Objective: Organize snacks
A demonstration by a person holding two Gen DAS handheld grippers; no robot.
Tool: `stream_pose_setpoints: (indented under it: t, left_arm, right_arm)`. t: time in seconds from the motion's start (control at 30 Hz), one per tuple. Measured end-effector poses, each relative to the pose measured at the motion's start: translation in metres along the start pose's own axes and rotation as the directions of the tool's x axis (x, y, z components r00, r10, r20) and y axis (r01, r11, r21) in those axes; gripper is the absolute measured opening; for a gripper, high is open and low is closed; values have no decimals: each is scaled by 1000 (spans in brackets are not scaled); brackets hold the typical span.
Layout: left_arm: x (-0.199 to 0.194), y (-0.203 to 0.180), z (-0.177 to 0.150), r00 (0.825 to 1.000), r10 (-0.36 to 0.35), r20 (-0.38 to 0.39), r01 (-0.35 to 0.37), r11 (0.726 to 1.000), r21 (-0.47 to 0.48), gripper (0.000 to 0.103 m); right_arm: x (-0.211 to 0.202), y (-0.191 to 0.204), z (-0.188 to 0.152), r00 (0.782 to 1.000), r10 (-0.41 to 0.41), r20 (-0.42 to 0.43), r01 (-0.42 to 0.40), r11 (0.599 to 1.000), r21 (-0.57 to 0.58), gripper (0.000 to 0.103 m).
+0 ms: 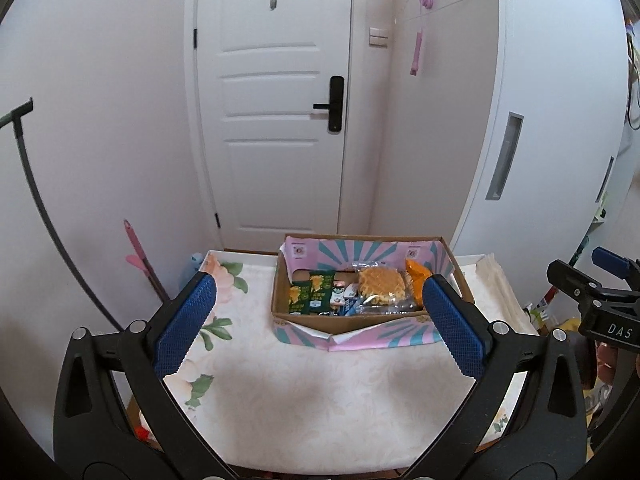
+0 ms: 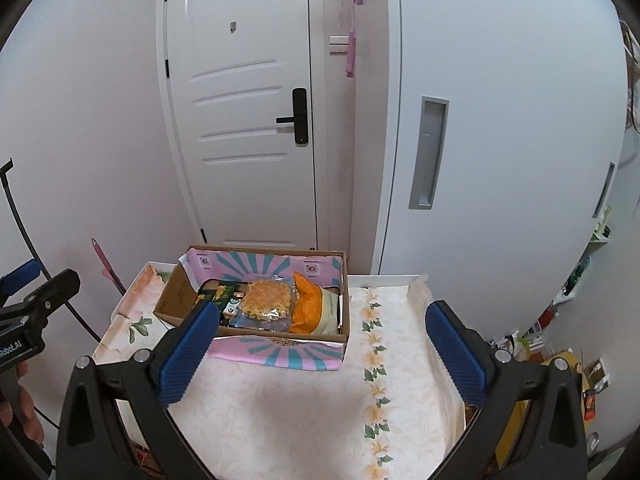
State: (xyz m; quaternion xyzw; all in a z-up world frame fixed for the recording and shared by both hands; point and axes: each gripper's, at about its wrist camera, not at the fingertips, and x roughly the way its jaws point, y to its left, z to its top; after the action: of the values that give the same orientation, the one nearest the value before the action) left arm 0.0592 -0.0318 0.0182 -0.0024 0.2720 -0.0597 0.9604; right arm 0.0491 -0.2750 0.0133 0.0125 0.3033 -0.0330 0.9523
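Cardboard box (image 1: 372, 322) holds all visible snacks (image 1: 380, 286); surface (image 1: 312, 392) bare, both grippers' jaws released, empty; task looks finished.

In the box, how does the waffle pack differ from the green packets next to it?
The waffle pack is clear wrap showing golden gridded waffles; the green packets are opaque dark green with yellow print. The waffle pack is one wide item at the middle of the cardboard box; the green packets are several narrower ones side by side at the box's left. Both lie inside the box, untouched by either gripper.
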Motion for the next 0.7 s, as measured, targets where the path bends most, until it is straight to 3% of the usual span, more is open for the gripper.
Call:
stream_pose_setpoints:
  t: [0.7]
  left_arm:
    - [-4,-1,-2,1000,2,4,-2,1000,2,103]
  right_arm:
    - [-10,2,-3,1000,-23,10,23,1000,5,103]
